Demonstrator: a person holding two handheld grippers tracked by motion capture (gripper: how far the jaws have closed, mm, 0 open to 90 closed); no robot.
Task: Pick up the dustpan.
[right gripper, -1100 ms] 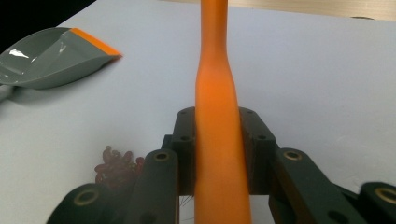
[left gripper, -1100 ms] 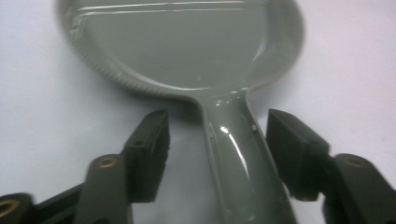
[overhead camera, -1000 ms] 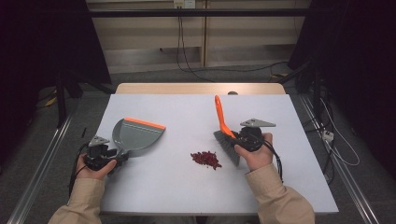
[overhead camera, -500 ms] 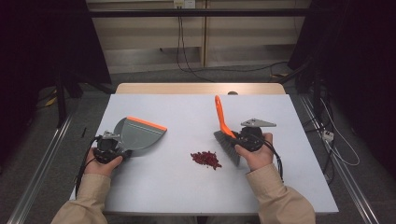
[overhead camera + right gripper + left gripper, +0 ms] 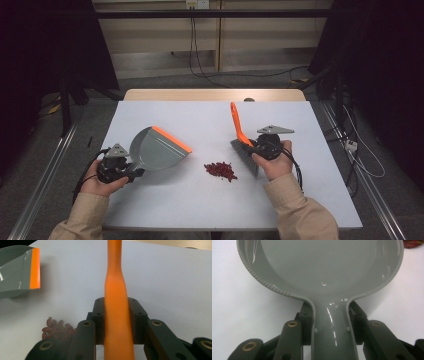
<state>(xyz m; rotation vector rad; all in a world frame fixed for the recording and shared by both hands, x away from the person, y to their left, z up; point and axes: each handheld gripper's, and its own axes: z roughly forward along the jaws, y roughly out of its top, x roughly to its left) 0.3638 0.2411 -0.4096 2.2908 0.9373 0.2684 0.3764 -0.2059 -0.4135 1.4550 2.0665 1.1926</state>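
now dustpan and brush beside red bits

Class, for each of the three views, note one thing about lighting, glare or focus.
High view: the white table is evenly lit, the room around it dark, and the heap of small red bits is sharp. Left gripper view: bright glare streaks run down the glossy grey plastic dustpan. Right gripper view: the brush's orange plastic handle is soft, close to the lens.
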